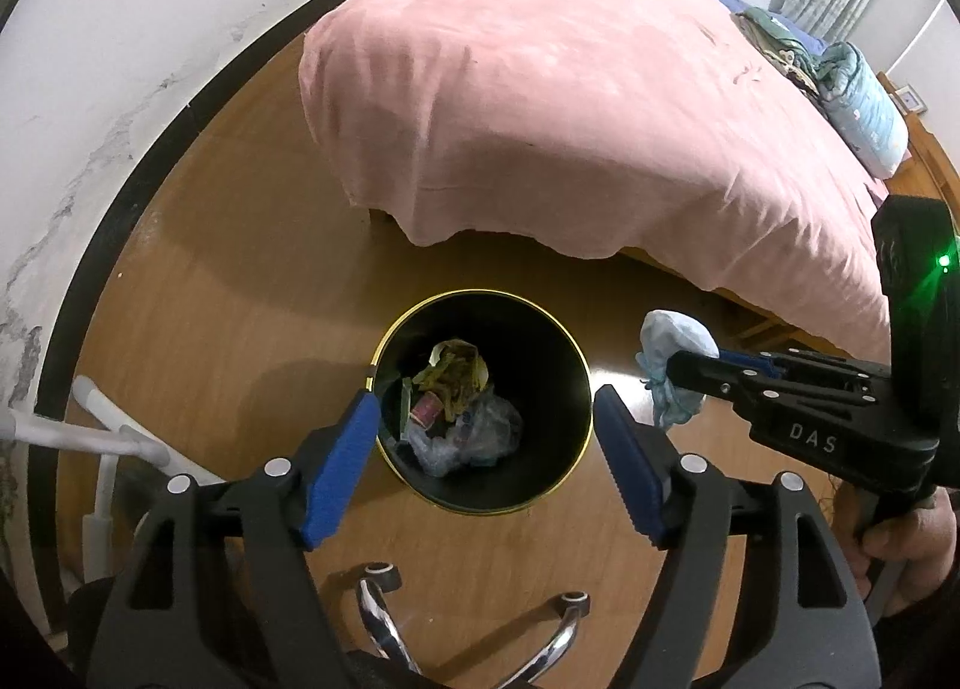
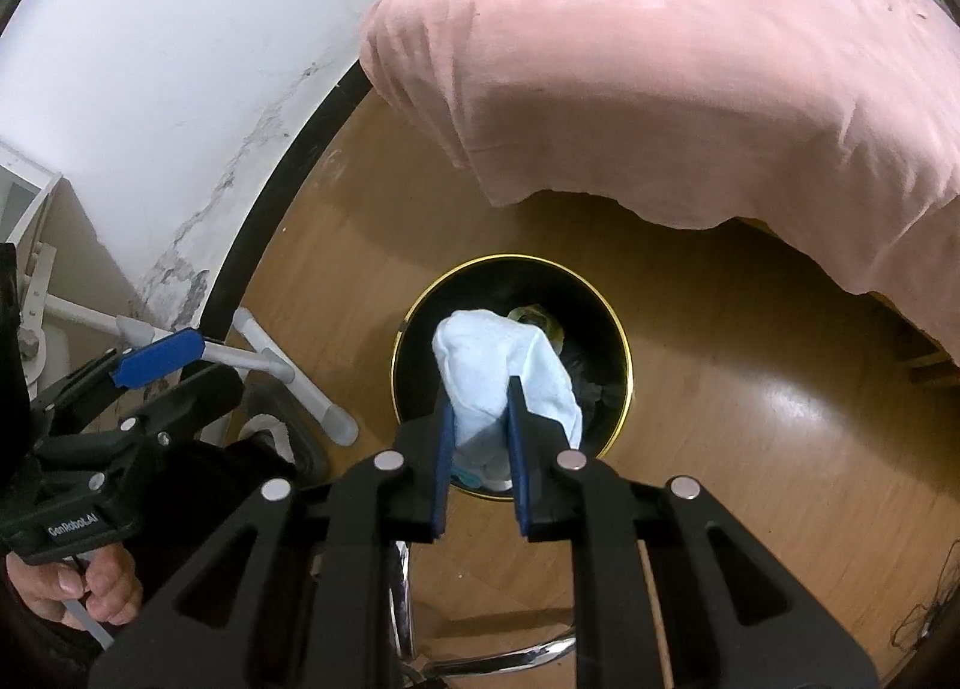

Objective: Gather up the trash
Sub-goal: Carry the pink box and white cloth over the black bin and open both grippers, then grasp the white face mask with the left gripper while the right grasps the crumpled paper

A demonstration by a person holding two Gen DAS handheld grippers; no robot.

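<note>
A black trash bin with a gold rim [image 1: 384, 341] [image 2: 624, 341] stands on the wooden floor and holds crumpled wrappers and plastic [image 1: 462, 413]. My right gripper [image 2: 480, 419] is shut on a pale blue crumpled cloth [image 2: 504, 365] and holds it above the bin's opening. In the left wrist view the right gripper [image 1: 672, 371] and the cloth [image 1: 675, 341] sit just right of the bin. My left gripper [image 1: 486, 425] is open and empty, above the bin; it also shows at the left of the right wrist view [image 2: 156, 356].
A bed with a pink cover [image 1: 570, 107] [image 2: 690, 59] stands behind the bin. A white wall with a black skirting [image 1: 120, 197] runs on the left. White pipes [image 2: 270, 365] lie by the wall. Chrome chair legs [image 1: 384, 623] are below the grippers.
</note>
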